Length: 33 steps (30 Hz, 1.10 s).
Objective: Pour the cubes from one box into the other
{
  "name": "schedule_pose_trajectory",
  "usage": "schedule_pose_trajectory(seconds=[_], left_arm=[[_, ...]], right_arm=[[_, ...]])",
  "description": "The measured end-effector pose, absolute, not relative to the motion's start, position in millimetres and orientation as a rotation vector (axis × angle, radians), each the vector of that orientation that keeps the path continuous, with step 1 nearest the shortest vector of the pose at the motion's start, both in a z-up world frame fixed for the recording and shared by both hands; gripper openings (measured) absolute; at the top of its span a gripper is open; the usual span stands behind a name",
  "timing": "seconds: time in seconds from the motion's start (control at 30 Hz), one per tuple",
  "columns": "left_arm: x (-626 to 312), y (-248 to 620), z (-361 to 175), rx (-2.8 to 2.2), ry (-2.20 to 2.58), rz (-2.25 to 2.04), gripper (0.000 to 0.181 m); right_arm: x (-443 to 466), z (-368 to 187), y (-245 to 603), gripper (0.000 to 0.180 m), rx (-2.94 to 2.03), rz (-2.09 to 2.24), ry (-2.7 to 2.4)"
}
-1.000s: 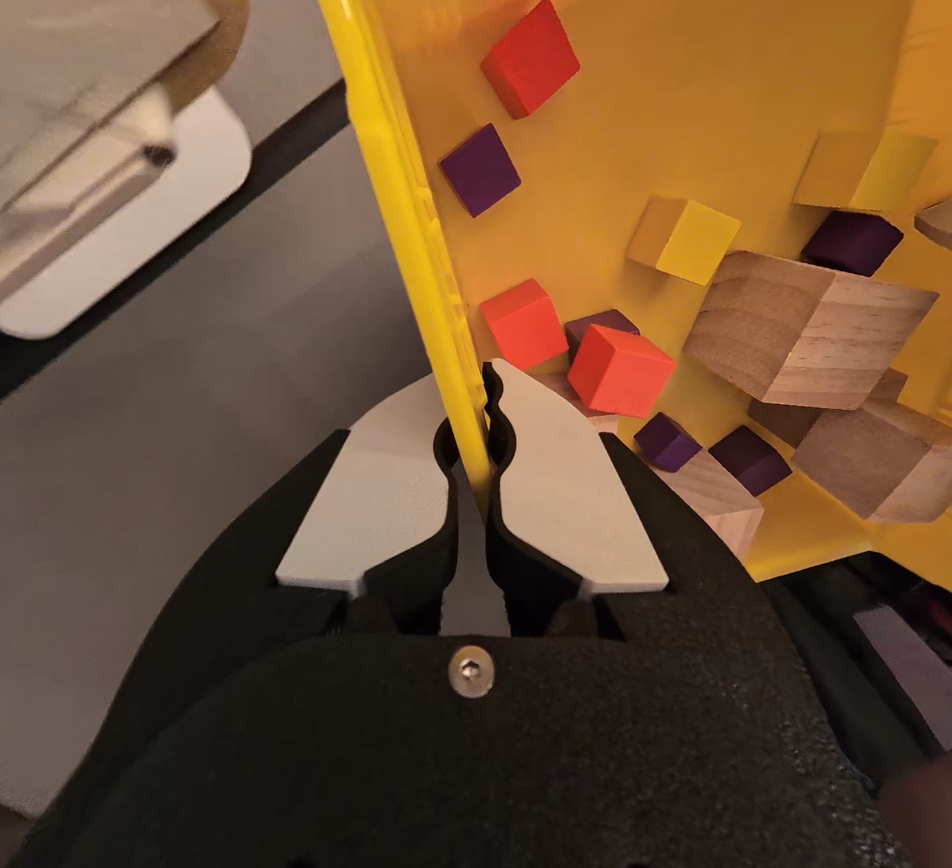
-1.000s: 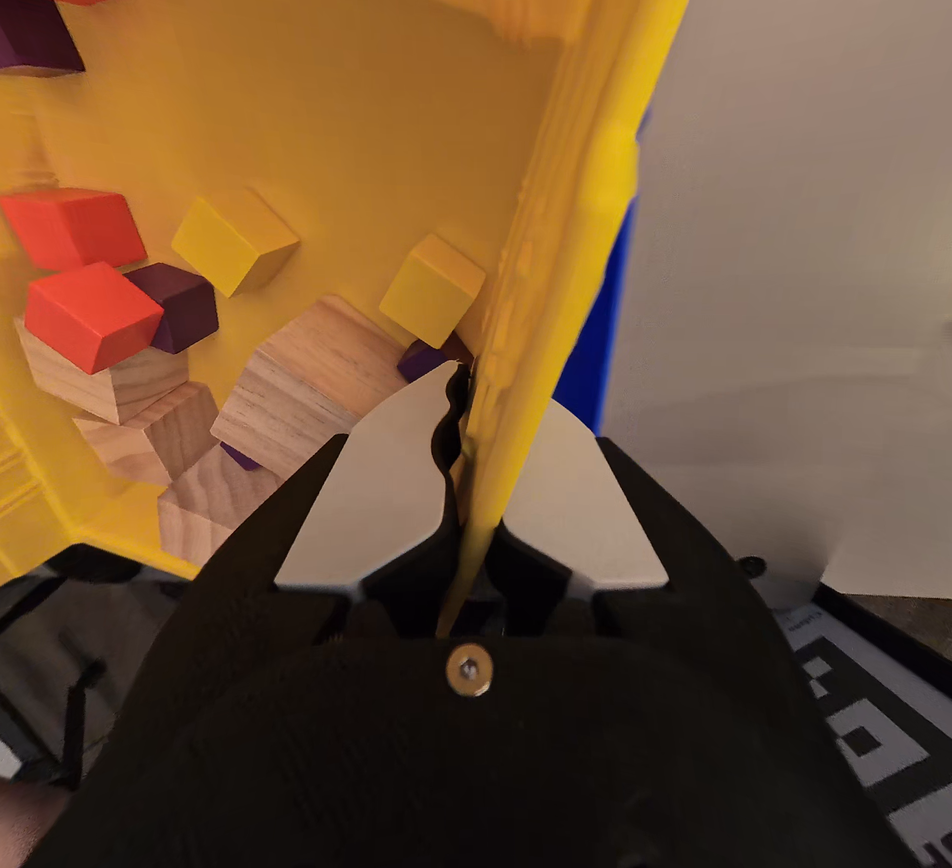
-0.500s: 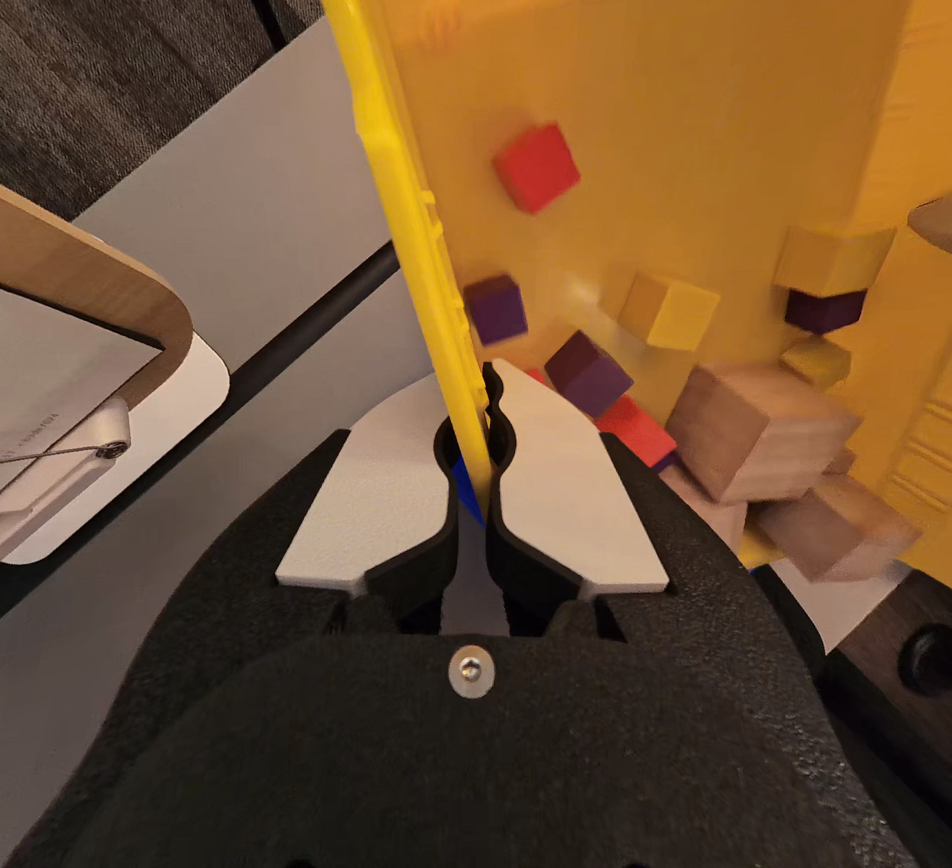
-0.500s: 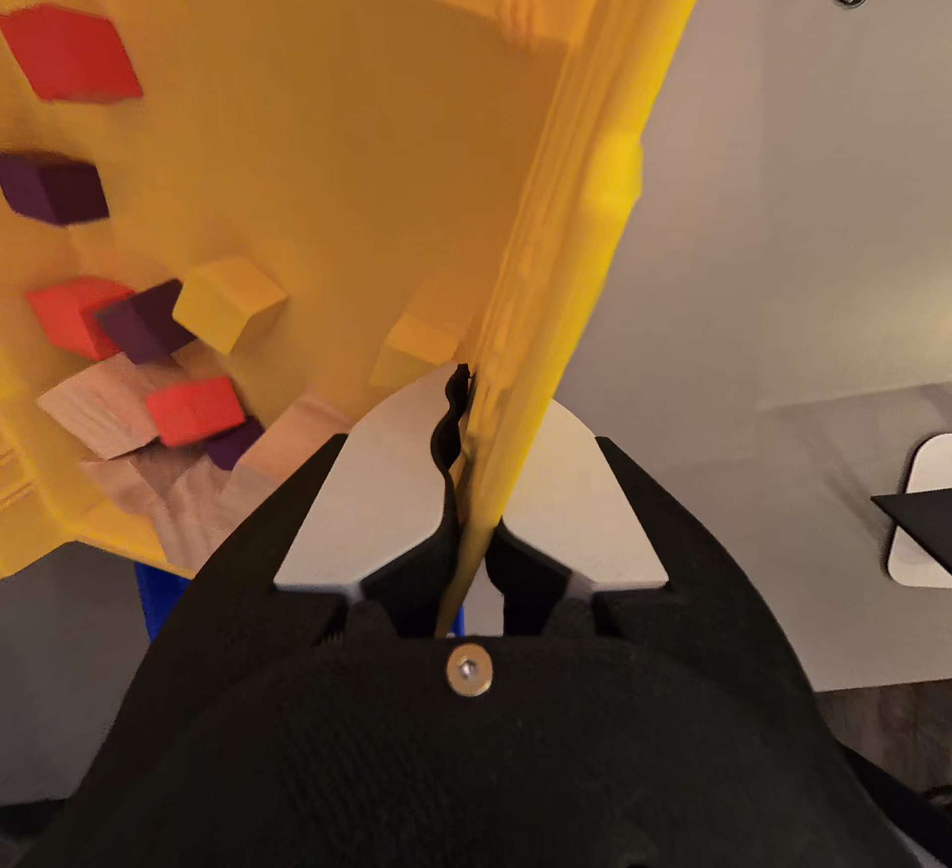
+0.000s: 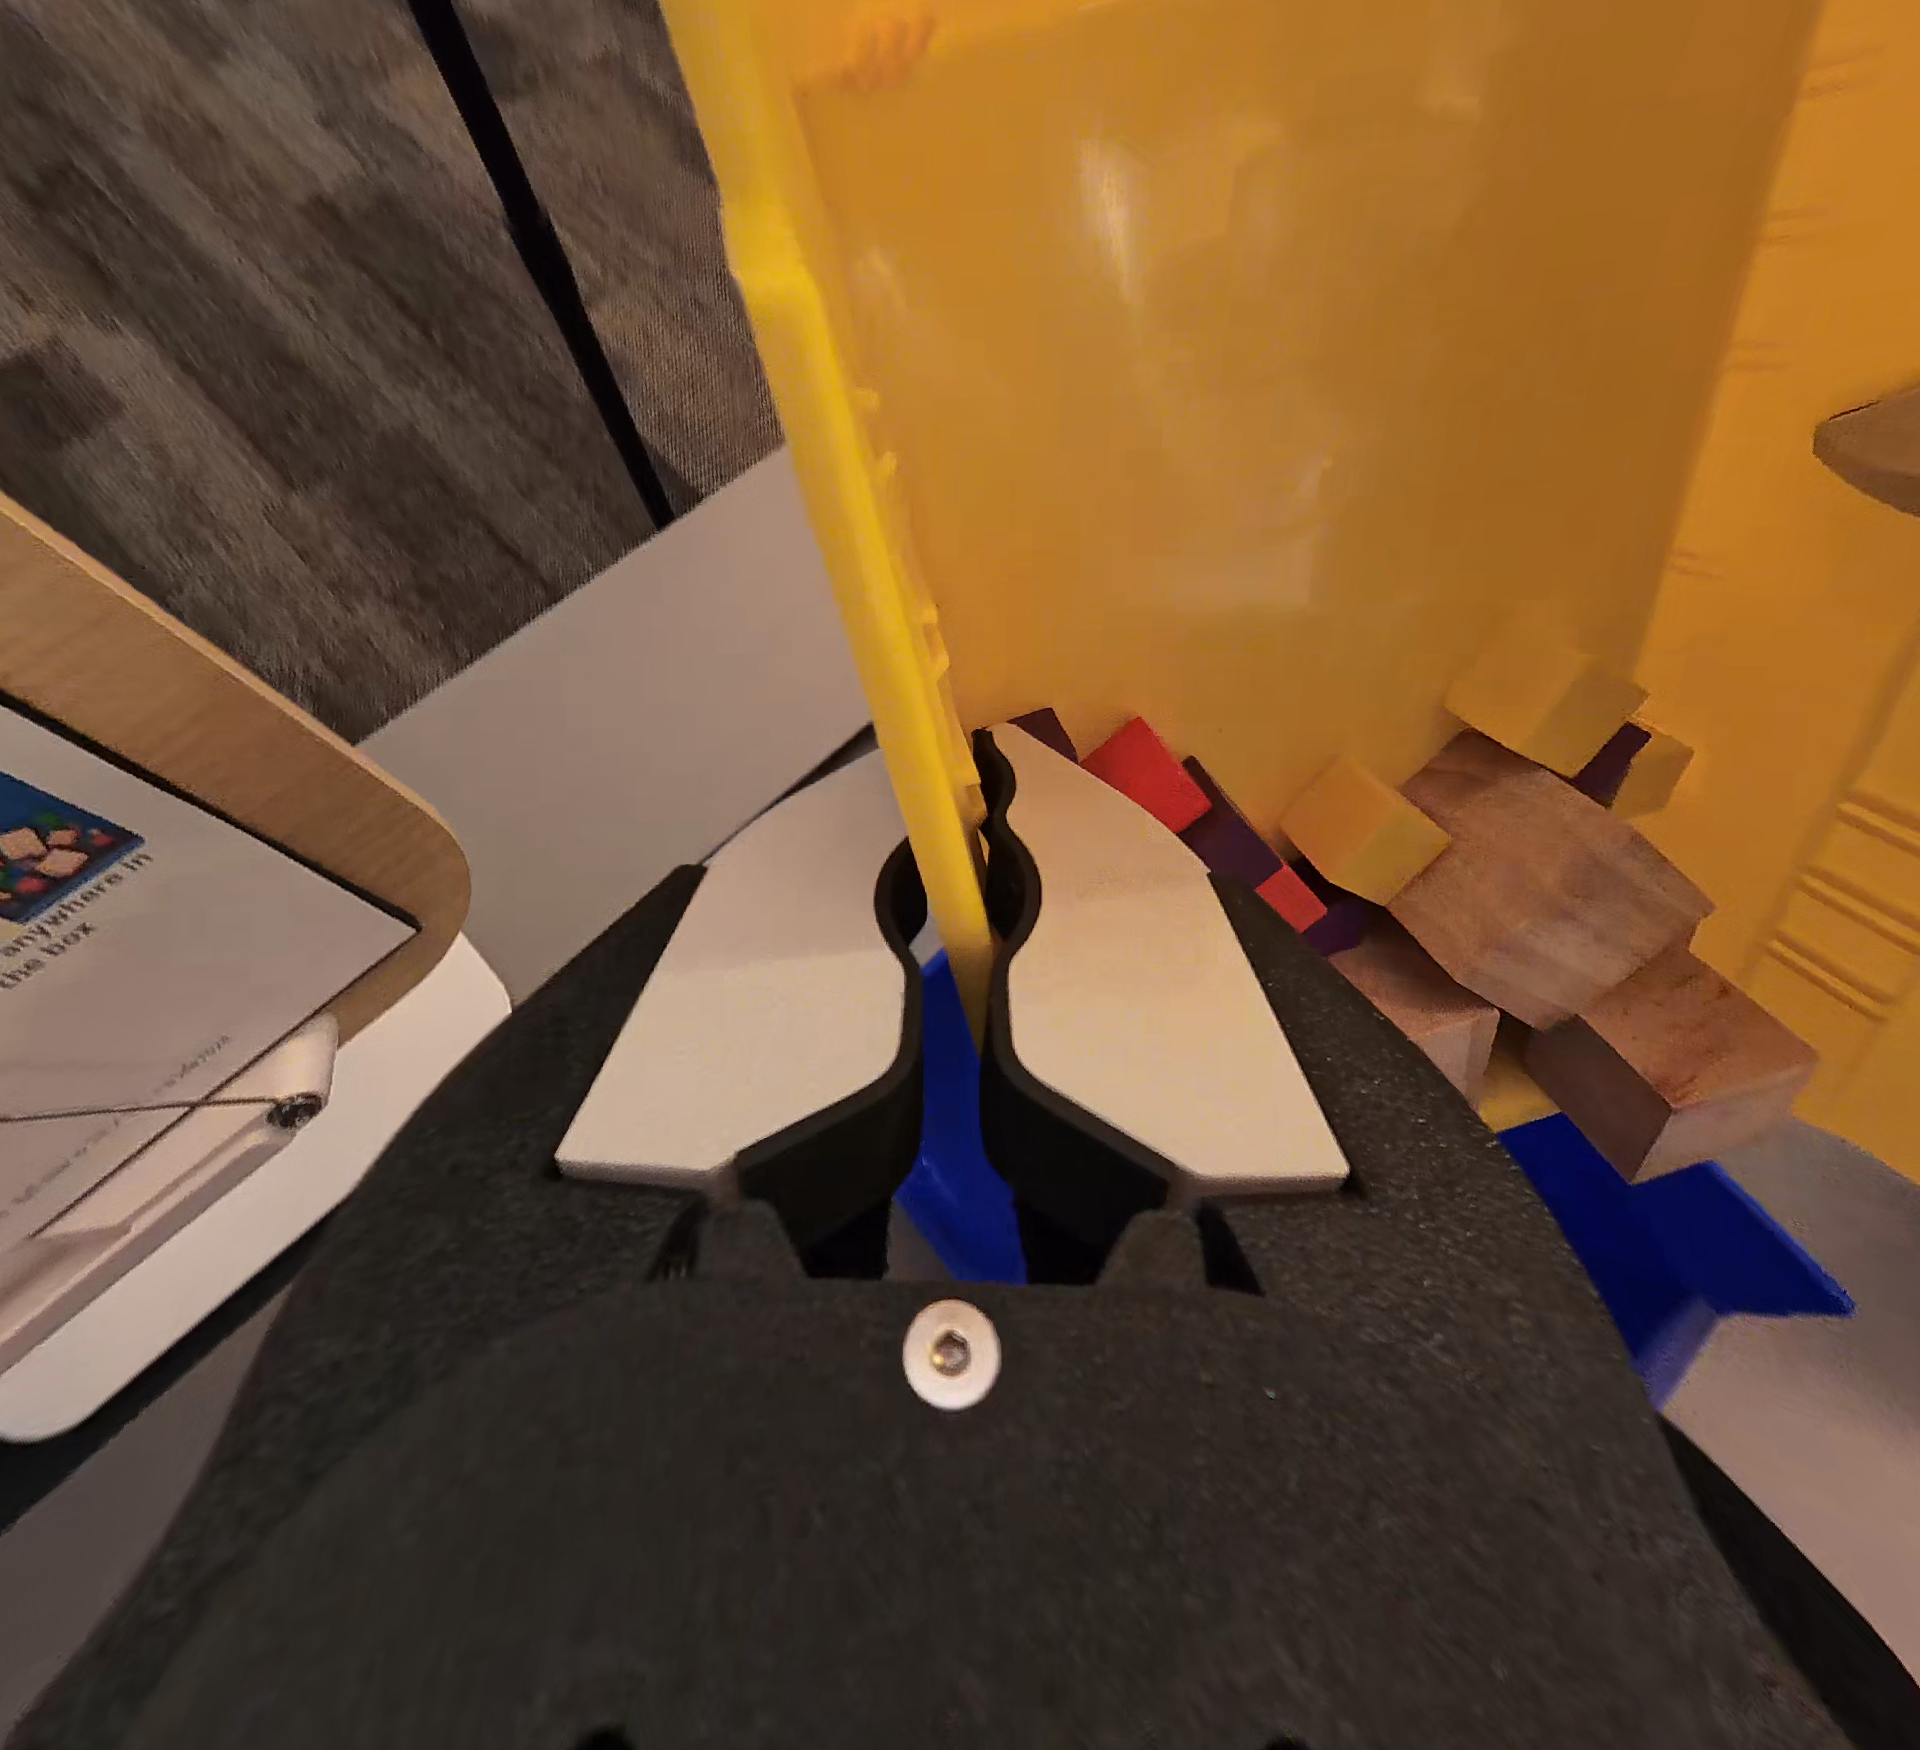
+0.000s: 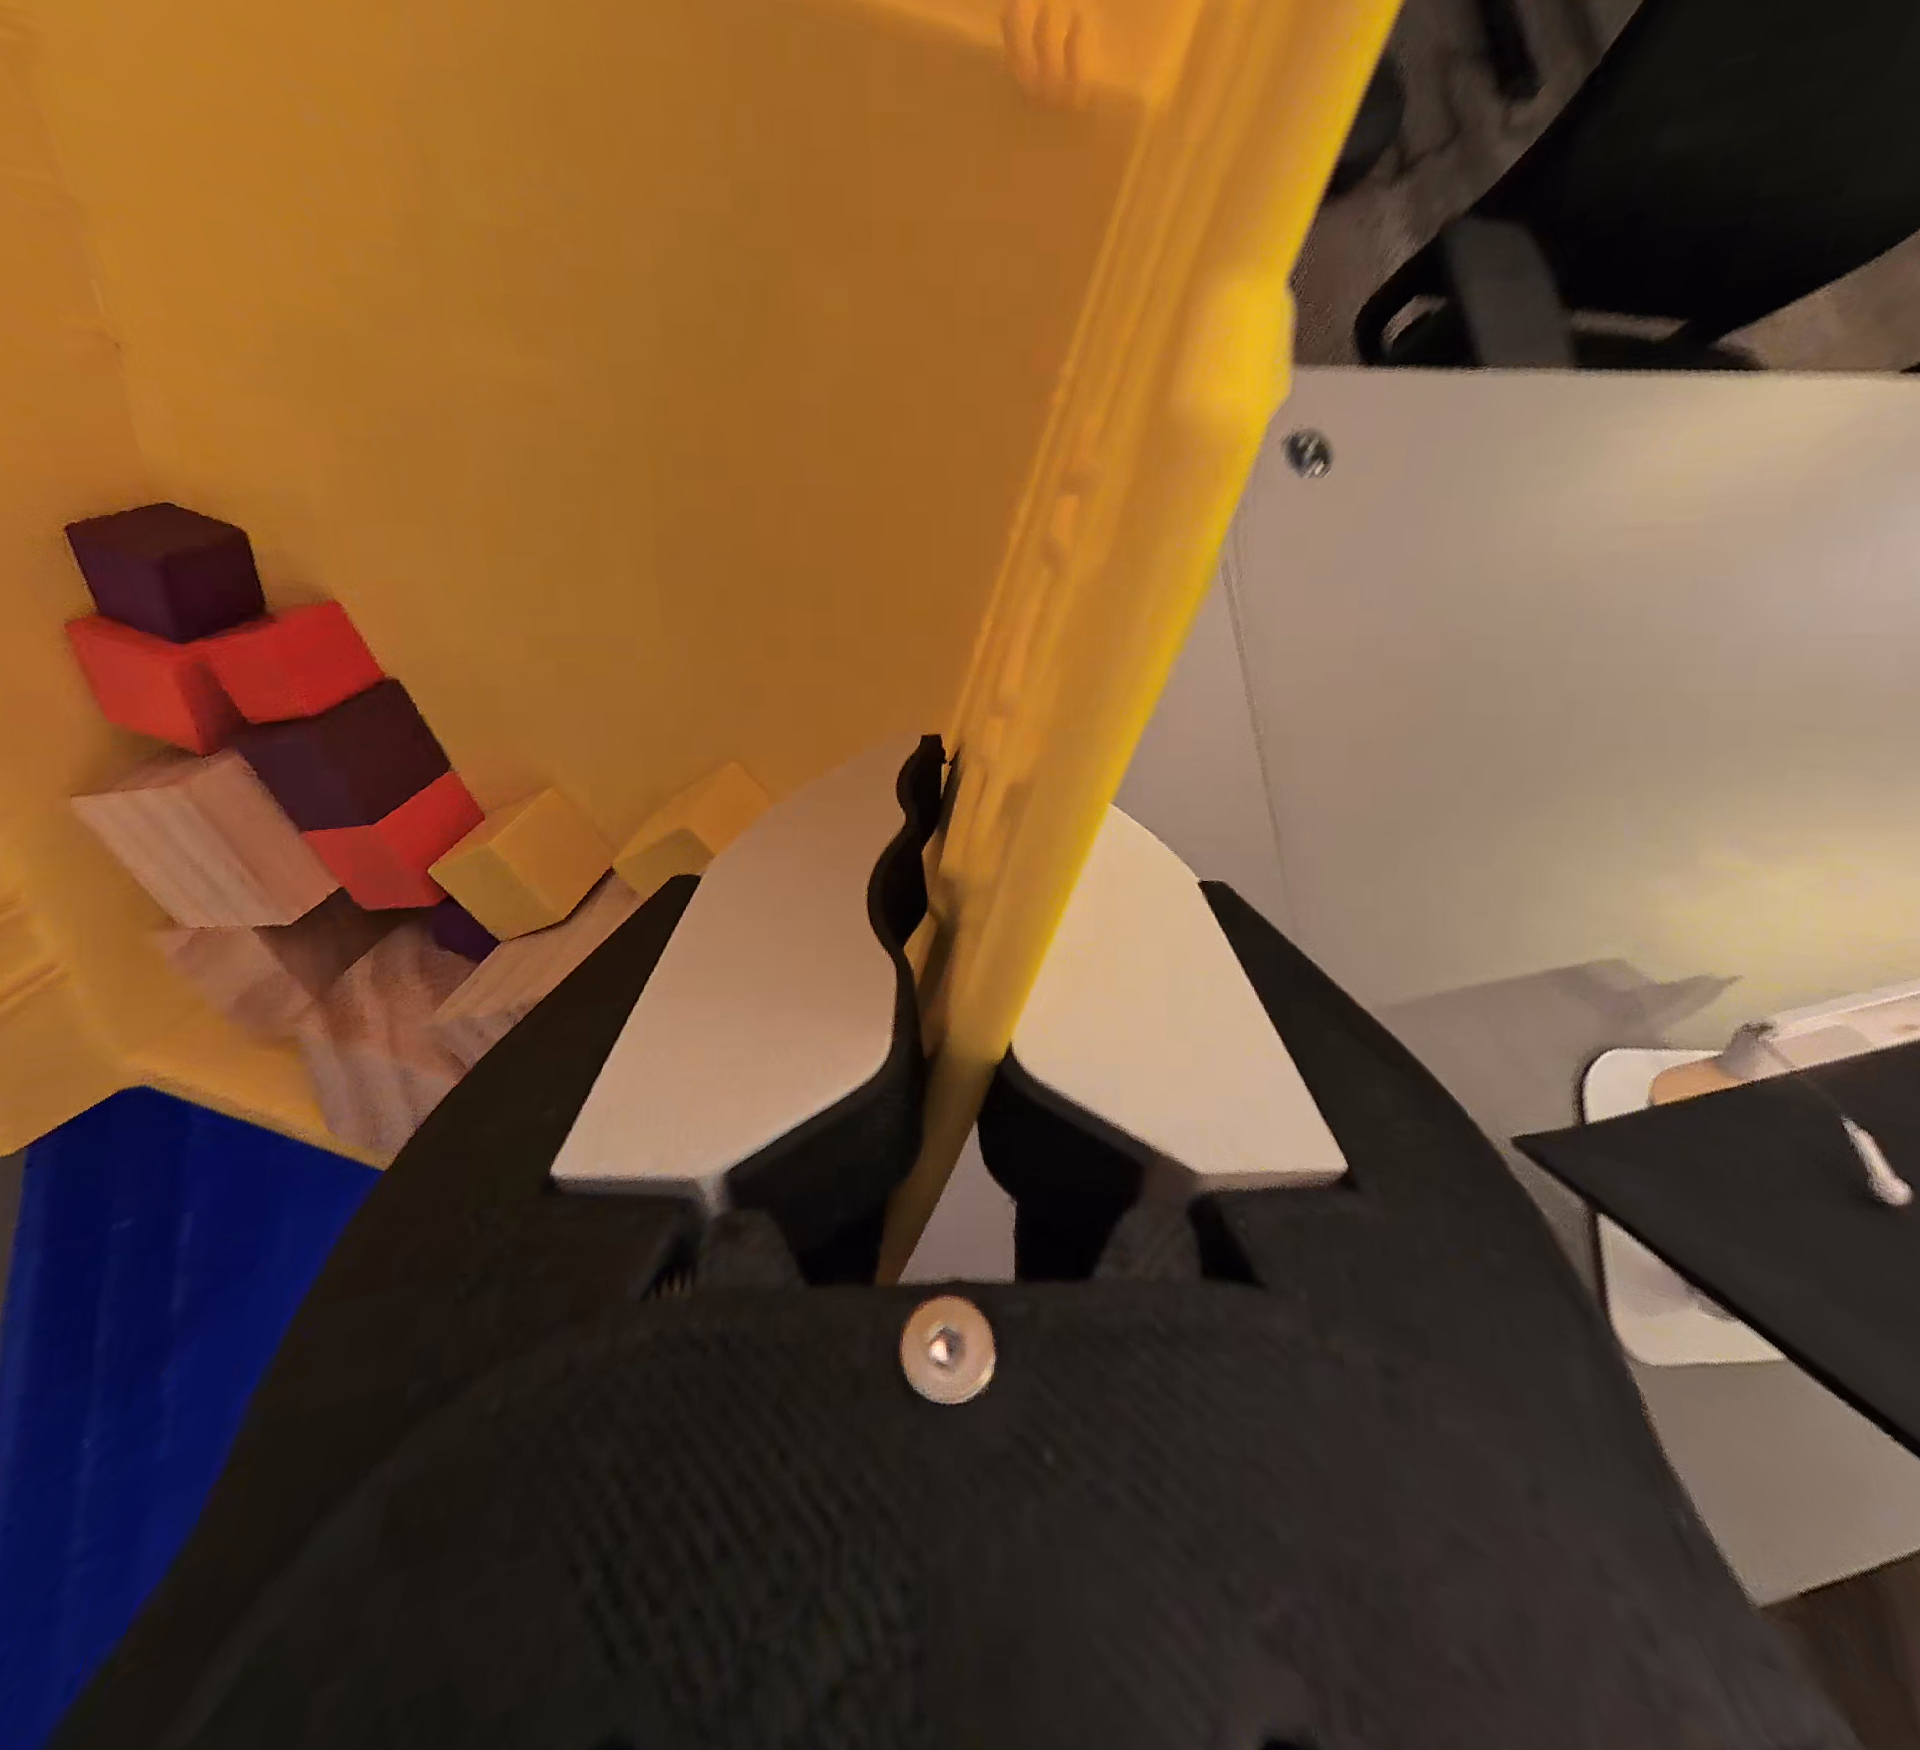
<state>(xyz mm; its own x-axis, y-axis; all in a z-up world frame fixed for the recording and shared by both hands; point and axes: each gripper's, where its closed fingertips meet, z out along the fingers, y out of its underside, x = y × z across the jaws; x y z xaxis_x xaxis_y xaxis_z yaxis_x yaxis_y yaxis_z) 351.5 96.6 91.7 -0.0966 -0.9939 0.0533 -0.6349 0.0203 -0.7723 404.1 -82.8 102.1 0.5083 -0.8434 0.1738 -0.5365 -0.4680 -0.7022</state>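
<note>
The left gripper point(image 5: 971, 869) is clamped on the left rim of the yellow box point(image 5: 1351, 350); the right gripper point(image 6: 951, 869) is clamped on the opposite rim point(image 6: 1132, 557). Both point along the steeply tilted walls, holding the box up on edge. The cubes point(image 5: 1538, 879) are piled at its lowest edge, at 4 o'clock in the left view and 9 o'clock in the right view point(image 6: 312, 765). The blue box point(image 5: 1683, 1243) lies directly below the pile, at 7 o'clock in the right view point(image 6: 125, 1388).
</note>
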Motion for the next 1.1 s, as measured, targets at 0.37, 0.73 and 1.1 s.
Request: schedule_pose_trajectory(seconds=[0.37, 0.73, 1.1], left_arm=[[342.0, 88.6, 120.1, -1.433, 1.596, -1.015, 0.005], [343.9, 92.7, 110.9, -1.502, 1.606, -1.079, 0.005], [345.1, 101.2, 105.1, -1.528, 1.565, -1.193, 0.005]], right_arm=[[390.6, 135.9, -91.3, 0.004, -1.958, -0.926, 0.968], [384.4, 132.3, -87.8, 0.005, -2.022, -0.959, 1.003], [380.5, 139.4, -77.9, 0.005, -2.032, -1.053, 0.94]])
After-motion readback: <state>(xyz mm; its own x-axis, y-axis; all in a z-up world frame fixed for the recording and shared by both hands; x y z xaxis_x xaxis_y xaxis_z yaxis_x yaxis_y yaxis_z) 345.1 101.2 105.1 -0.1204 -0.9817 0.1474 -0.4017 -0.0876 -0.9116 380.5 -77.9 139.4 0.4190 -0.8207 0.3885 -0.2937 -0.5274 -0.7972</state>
